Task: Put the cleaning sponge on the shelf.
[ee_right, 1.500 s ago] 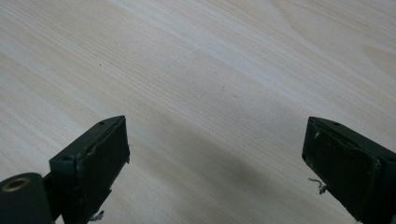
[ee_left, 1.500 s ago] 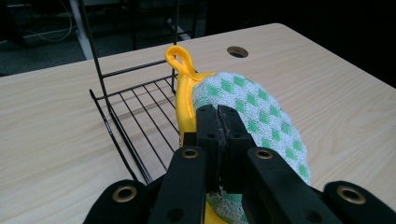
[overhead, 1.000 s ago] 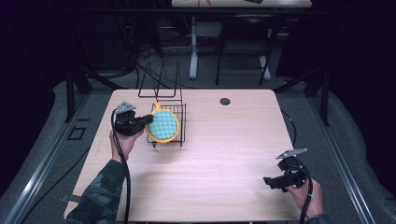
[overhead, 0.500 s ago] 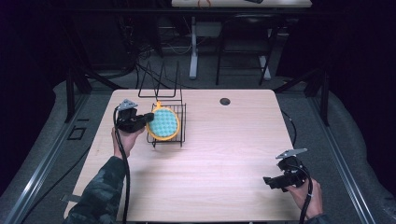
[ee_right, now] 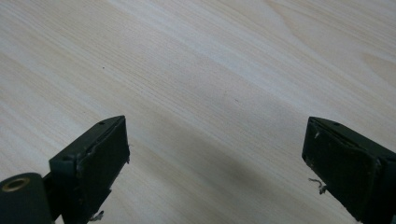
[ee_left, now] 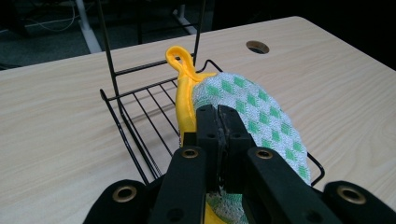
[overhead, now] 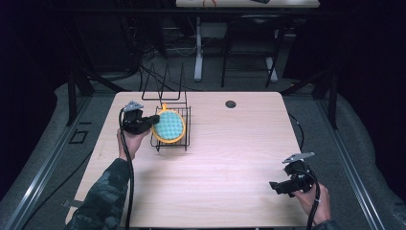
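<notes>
Yellow-rimmed pot holder (ee_left: 252, 112) pinched by left hand-held gripper (ee_left: 218, 116) over wire rack (ee_left: 140, 112); right hand-held gripper (ee_right: 215, 154) spread.

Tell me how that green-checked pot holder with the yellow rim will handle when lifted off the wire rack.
The pot holder looks like woven cloth, so probably light and somewhat floppy. It curves where the left gripper pinches it, suggesting it will sag. Its yellow loop stands by the wire rack bars and might snag.

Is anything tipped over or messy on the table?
Nothing is spilled or broken. The round green-checked cloth pot holder with a yellow rim stands tilted on edge over the black wire rack, because the left gripper pinches its edge. The right gripper hangs open above bare wooden table.
</notes>
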Available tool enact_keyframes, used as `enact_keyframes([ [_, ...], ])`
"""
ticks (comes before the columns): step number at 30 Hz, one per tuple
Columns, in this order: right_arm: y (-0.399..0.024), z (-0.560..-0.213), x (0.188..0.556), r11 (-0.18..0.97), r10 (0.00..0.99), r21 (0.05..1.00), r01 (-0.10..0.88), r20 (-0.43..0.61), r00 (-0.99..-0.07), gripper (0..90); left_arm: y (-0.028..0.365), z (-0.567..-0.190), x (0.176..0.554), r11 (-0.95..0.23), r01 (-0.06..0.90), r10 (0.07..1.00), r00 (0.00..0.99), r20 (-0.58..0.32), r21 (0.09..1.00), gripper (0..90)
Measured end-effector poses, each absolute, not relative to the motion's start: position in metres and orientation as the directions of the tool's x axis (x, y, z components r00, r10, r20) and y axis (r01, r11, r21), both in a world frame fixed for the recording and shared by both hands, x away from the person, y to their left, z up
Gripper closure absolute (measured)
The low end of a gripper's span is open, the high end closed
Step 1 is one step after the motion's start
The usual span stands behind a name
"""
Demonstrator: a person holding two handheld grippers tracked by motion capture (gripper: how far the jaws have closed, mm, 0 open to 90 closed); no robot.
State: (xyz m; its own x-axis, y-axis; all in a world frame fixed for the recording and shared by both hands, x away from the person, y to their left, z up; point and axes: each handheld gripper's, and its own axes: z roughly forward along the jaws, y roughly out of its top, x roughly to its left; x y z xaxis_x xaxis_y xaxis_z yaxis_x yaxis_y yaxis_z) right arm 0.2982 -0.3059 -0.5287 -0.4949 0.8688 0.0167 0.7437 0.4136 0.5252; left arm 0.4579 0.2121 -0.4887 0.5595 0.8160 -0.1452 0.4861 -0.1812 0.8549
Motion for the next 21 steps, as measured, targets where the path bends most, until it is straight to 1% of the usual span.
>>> enact_keyframes([
  [10, -0.306, -0.529, 0.299, 0.412, 0.868, 0.529, 0.742, 0.019, -0.496, 6.5, 0.21, -0.496, 0.466, -0.192, 0.503, 0.819, 0.556, -0.145, 0.843, 88.6],
  [21, -0.306, -0.529, 0.299, 0.414, 0.868, 0.523, 0.745, 0.018, -0.495, 6.5, 0.212, -0.504, 0.472, -0.176, 0.531, 0.825, 0.539, -0.17, 0.829, 88.6],
])
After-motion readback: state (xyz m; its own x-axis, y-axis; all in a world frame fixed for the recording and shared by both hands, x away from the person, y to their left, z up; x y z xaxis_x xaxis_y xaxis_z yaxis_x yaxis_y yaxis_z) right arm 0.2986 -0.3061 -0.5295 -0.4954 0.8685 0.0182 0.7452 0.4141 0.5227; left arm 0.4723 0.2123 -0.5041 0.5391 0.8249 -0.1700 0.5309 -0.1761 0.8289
